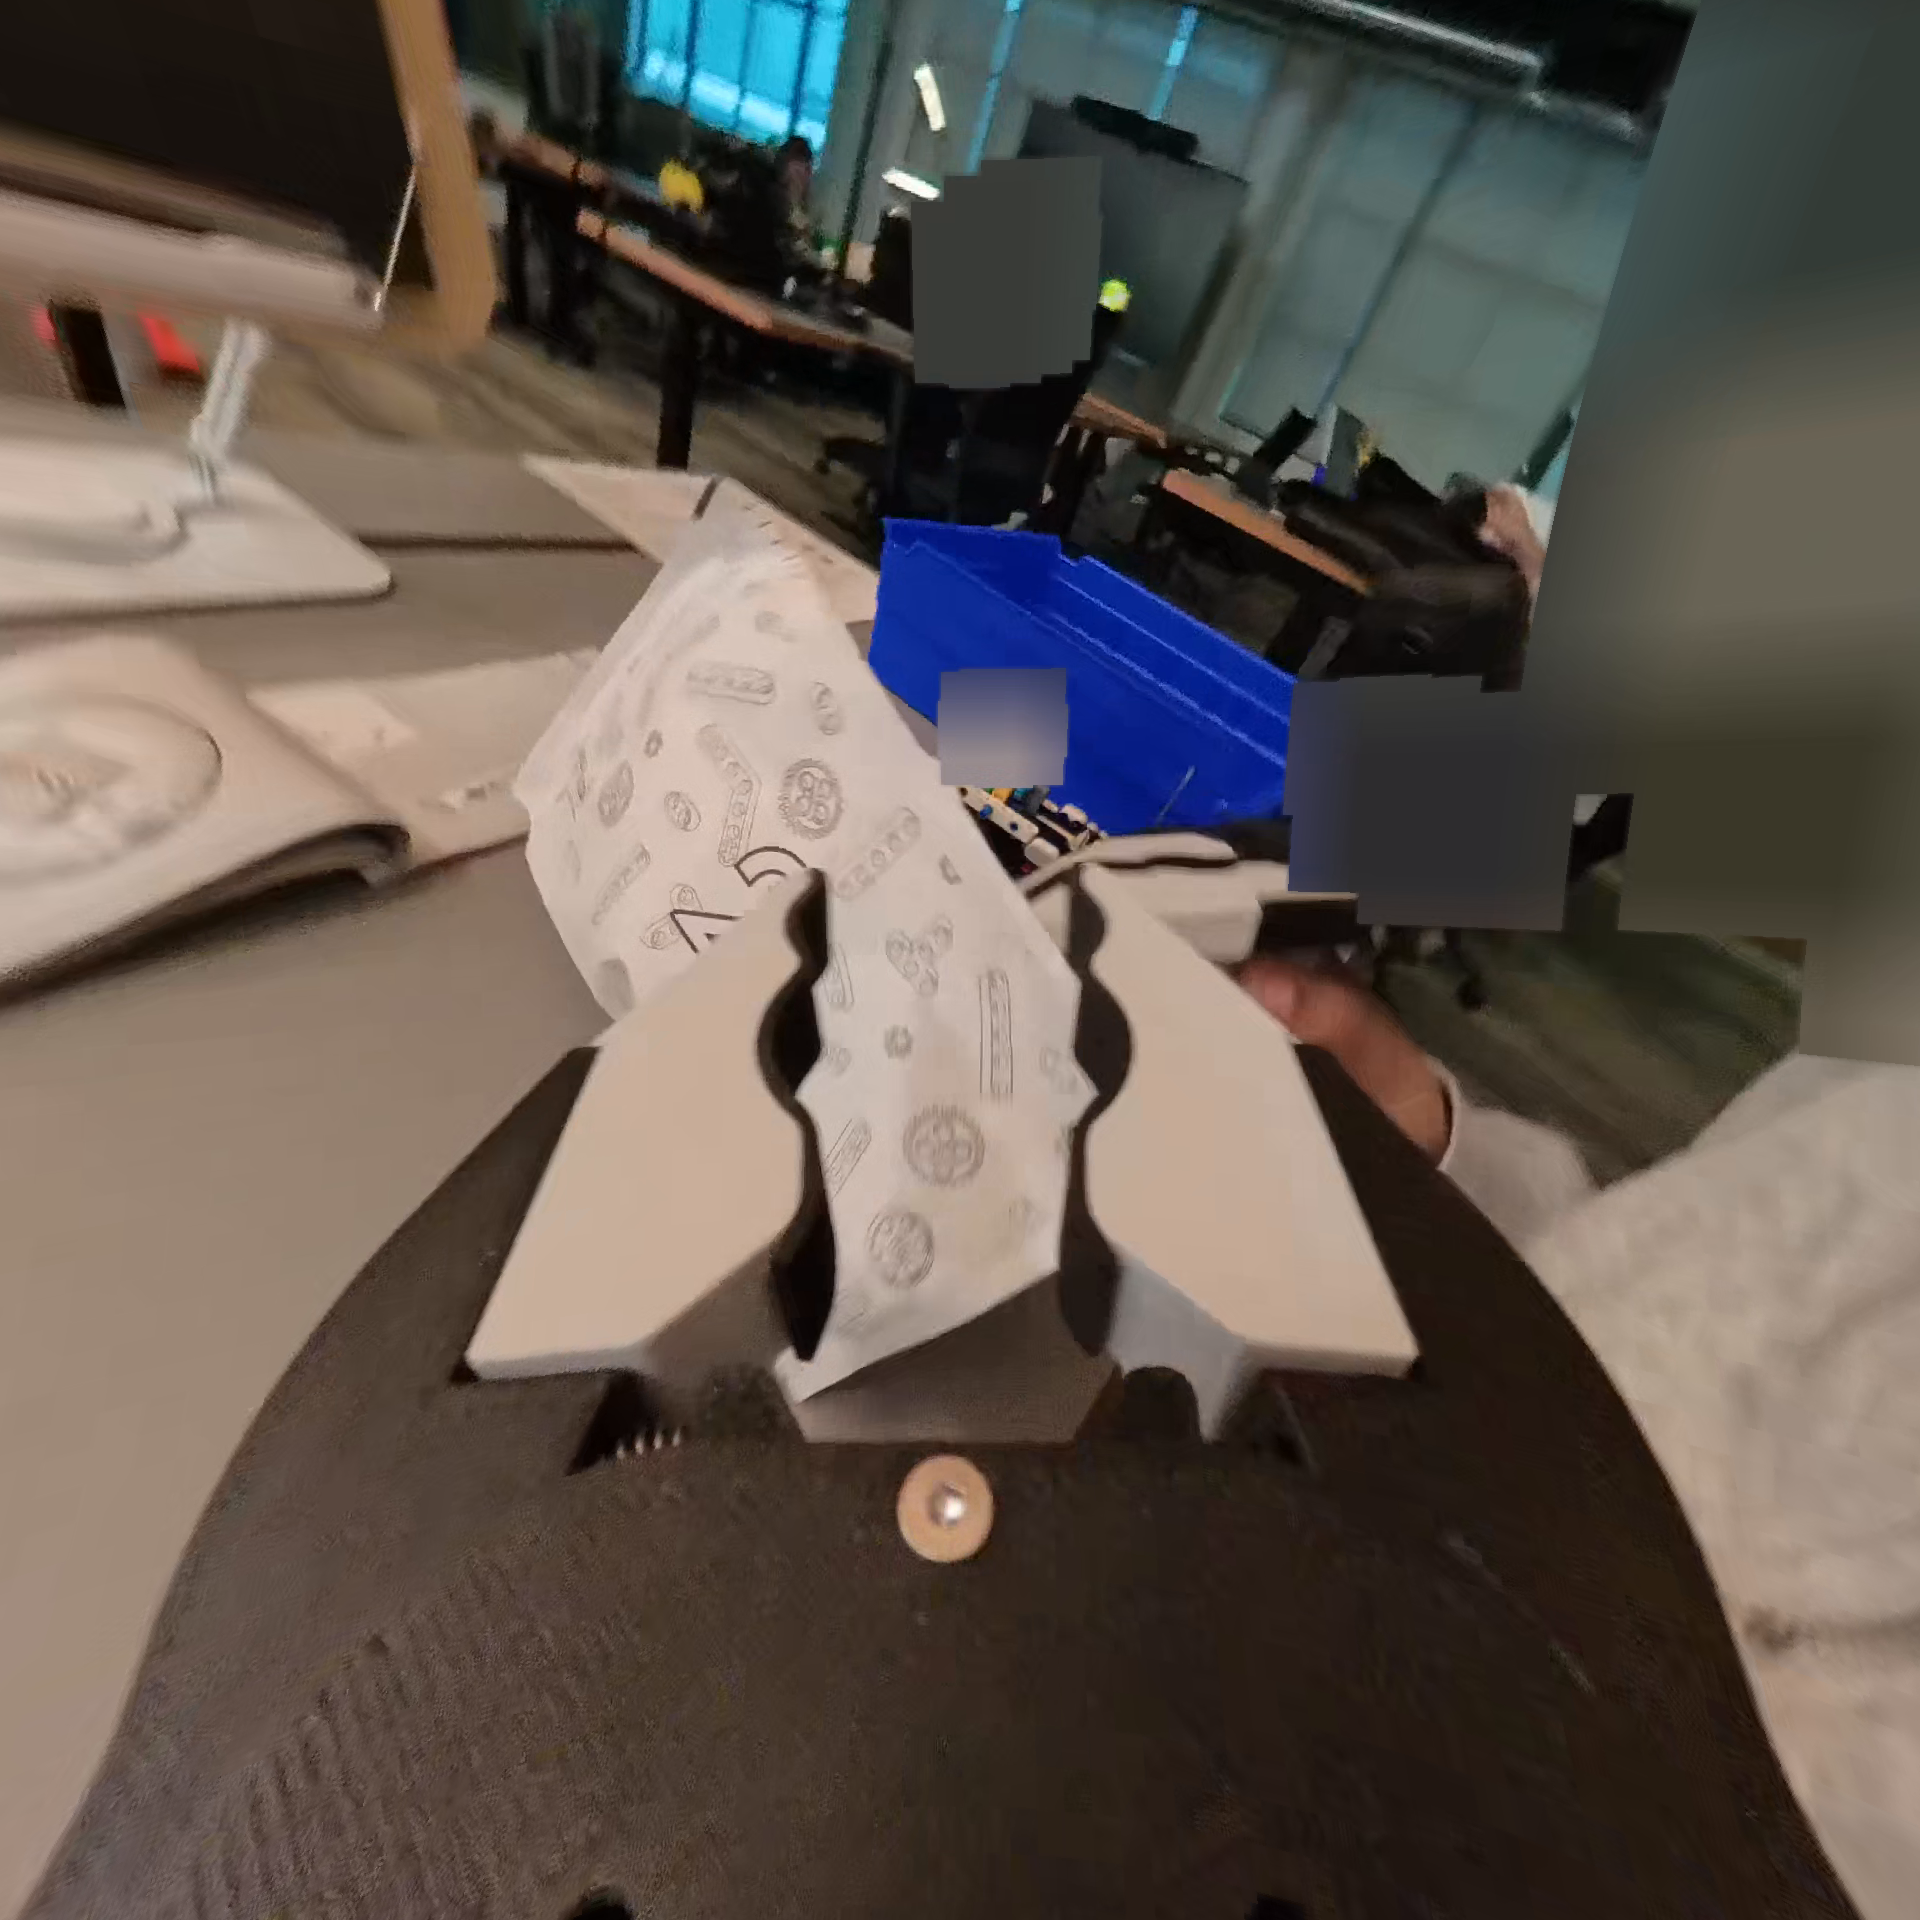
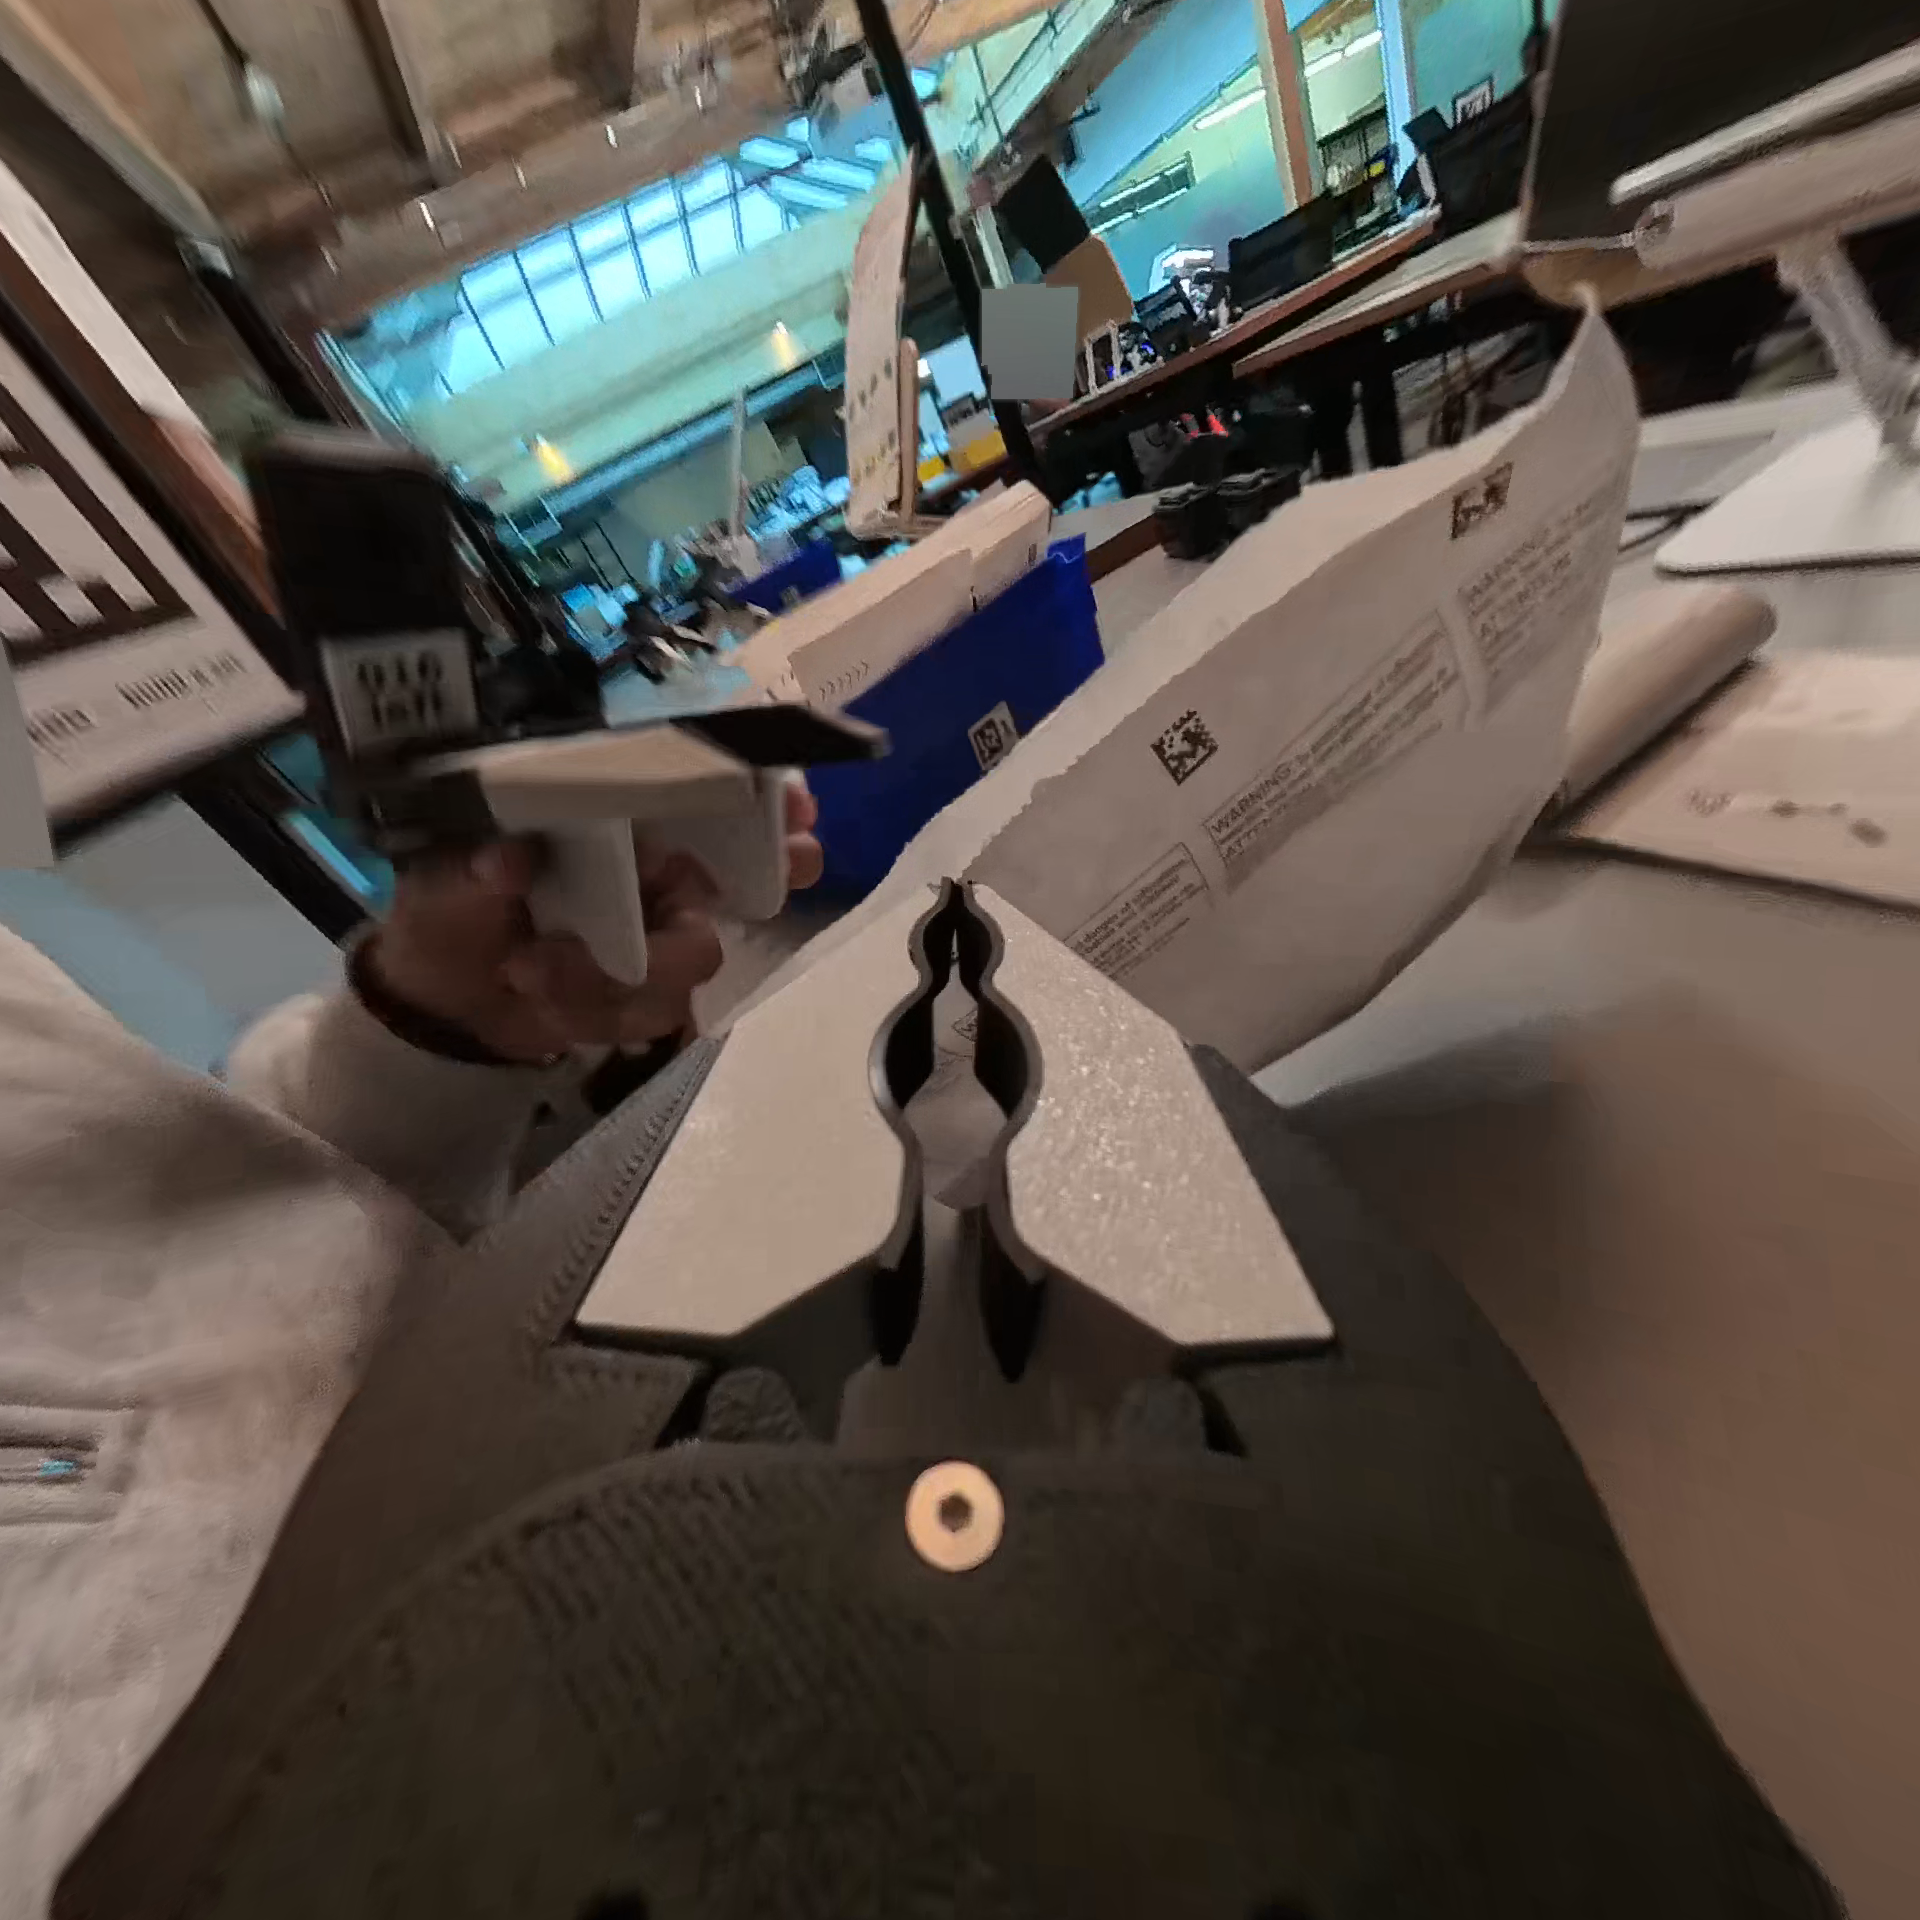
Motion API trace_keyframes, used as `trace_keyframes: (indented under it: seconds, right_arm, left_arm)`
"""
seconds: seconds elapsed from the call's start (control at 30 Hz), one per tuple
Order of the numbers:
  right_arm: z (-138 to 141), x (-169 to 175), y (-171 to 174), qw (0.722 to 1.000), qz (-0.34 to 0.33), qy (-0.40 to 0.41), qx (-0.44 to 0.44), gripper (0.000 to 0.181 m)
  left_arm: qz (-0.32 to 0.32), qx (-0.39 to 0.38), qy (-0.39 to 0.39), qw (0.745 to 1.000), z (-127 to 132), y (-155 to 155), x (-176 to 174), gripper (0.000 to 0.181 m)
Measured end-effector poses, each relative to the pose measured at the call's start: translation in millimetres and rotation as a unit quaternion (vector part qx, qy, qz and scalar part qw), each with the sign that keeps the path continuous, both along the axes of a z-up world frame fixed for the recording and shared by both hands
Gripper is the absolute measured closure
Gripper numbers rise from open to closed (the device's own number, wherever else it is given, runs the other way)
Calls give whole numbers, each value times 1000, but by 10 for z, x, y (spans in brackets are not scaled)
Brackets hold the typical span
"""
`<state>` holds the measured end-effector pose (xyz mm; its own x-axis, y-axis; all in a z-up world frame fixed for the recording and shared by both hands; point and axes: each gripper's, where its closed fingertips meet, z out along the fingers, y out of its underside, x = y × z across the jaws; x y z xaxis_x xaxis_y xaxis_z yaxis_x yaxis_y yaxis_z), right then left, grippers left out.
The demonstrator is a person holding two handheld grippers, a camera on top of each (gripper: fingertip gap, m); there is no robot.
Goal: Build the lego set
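Note:
A white paper parts bag (image 1: 727, 748), printed with brick outlines, lies between the fingers of my left gripper (image 1: 945, 888). Those fingers stand wide apart and do not clamp it. My right gripper (image 2: 958, 891) is shut on the edge of a white paper bag (image 2: 1351, 727), whose side with printed labels rises to the upper right. My left gripper also shows in the right wrist view (image 2: 821, 732), held in a hand to the left of the bag. A few coloured bricks (image 1: 1029, 816) lie behind the bag.
A blue bin (image 1: 1091, 665) stands behind the bag and also shows in the right wrist view (image 2: 935, 717), with flat white boxes in it. An open instruction booklet (image 1: 208, 810) lies at the left. A monitor stand (image 2: 1818, 499) sits at the far right. Left tips to right tips: about 4 cm.

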<state>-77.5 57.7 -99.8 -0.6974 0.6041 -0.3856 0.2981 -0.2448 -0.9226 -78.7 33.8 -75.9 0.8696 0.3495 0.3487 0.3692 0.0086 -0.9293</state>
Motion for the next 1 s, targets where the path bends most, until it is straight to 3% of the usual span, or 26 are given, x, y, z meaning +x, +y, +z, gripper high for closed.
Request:
trace_keyframes:
  seconds: [0.07,0.2,0.33,0.43,0.53,0.67,0.8,1.0]
  right_arm:
    - [9,48,-102,997,-14,38,64,181]
    - [24,129,-213,977,-44,110,176,181]
    - [39,125,-159,960,-81,142,228,181]
    - [26,110,-138,970,-77,120,198,181]
    - [31,80,-70,972,-90,111,185,181]
    - [110,83,1,979,-96,103,149,181]
    - [44,-3,170,973,-133,89,167,181]
    - [32,-33,198,980,-131,70,130,181]
  left_arm:
    - [15,-19,-48,999,-73,72,-92,110]
    - [19,-75,-49,996,-240,177,-140,102]
    - [26,-87,-53,994,-237,138,-158,127]
    - [22,-90,-42,995,-215,86,-128,147]
    - [49,-100,-12,994,-191,-28,-190,179]
    - [74,-119,7,990,-189,-178,-273,181]
    - [107,-116,34,987,-86,-294,-359,181]
    - [106,-126,83,983,-81,-247,-324,181]
